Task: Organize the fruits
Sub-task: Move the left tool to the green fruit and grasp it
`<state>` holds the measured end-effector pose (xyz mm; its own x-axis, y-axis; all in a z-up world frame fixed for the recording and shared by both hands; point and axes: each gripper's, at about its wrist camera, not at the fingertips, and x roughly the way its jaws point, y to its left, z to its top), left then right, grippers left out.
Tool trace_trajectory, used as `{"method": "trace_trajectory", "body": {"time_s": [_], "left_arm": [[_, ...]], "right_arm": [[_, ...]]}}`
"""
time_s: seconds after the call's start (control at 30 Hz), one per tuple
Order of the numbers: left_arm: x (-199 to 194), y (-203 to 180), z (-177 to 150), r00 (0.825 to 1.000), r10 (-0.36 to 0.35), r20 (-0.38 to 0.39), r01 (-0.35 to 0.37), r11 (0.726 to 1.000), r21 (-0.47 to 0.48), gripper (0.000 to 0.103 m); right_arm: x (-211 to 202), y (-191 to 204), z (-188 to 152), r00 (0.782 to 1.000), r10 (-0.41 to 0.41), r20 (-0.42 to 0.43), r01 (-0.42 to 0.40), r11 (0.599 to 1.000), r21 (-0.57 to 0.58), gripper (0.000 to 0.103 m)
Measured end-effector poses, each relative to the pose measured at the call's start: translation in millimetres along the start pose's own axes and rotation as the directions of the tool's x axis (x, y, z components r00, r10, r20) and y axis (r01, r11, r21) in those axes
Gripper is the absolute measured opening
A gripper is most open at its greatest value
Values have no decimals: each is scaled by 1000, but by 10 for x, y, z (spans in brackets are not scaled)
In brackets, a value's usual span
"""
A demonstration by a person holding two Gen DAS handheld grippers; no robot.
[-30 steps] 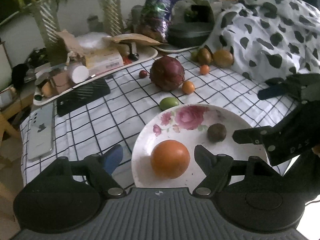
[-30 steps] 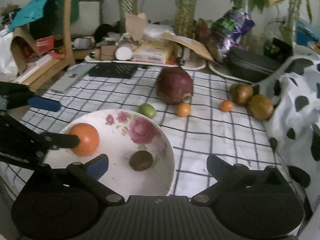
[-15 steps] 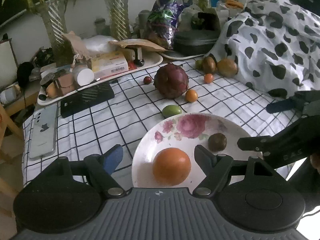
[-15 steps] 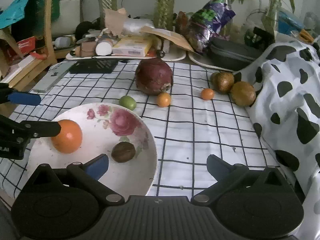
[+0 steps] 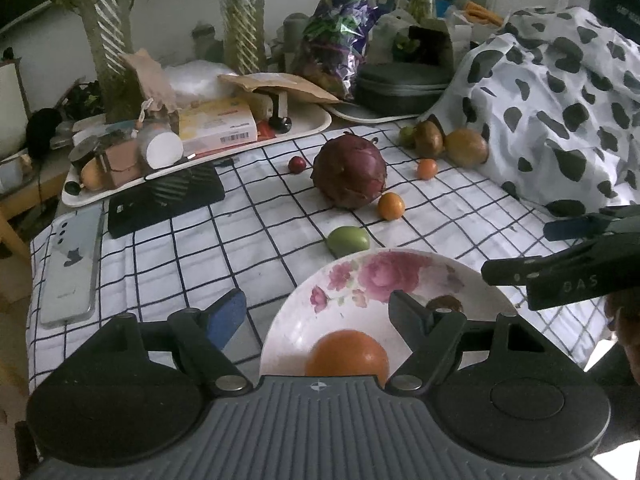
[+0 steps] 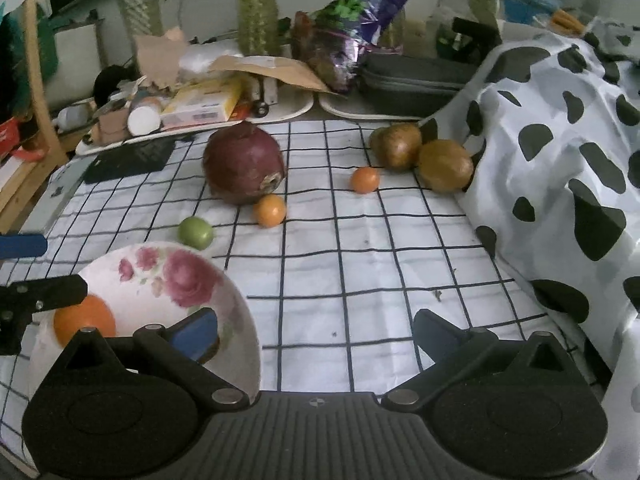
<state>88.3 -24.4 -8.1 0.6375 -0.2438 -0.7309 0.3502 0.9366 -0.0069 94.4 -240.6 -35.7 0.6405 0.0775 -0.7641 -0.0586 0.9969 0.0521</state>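
A floral white plate (image 5: 472, 280) (image 6: 132, 264) sits at the near edge of the checked cloth. It holds a large orange (image 5: 347, 352) (image 6: 84, 320) and a small brown fruit (image 5: 443, 303). My left gripper (image 5: 316, 312) is open and empty, just behind the orange. My right gripper (image 6: 316, 330) is open and empty beside the plate's right rim. On the cloth lie a green fruit (image 5: 348, 240) (image 6: 195, 233), a big dark red fruit (image 5: 349, 173) (image 6: 244, 168), two small oranges (image 6: 271, 210) (image 6: 365, 179), two brown fruits (image 6: 396, 146) (image 6: 445, 165) and a small red fruit (image 5: 297, 164).
A cow-print cloth (image 6: 560, 140) heaps up on the right. A cluttered white tray (image 5: 192, 148), a black flat box (image 5: 164, 196), a phone (image 5: 72, 264), a dark case (image 6: 416, 84) and plant vases (image 5: 240, 12) line the back and left.
Both grippers have pulled back toward me from the plate, so the orange and brown fruit now sit lower in view. The right gripper has also turned to the right, toward the loose fruits.
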Motion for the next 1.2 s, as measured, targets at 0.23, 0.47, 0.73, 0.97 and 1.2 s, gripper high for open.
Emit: {"method": "trace_trajectory", "body": {"time_s": [0.23,0.47,0.73,0.97,1.2], "left_arm": [[160,117,149,999,-32,-29,31,998,-46,77],[356,172,294,995,-77,-55,74,995,-62,77],[612,141,469,987,-128,-94,124,991,-49,77],[887,92,581,976,-159,-152,156,987,-31,70],[1119,10,624,965,-165,-203,173,985,22,57]], "right_arm": [[128,32,148,1000,-17,14,17,999,-44,103],[294,29,274,998,-62,20,63,994,-90,103],[467,-47,431,997,-75,14,76,994,-80,103],[585,-124,552,996,-87,14,88,993,-80,103],[688,-213,637,995,-103,2,103,992,-69,103]]}}
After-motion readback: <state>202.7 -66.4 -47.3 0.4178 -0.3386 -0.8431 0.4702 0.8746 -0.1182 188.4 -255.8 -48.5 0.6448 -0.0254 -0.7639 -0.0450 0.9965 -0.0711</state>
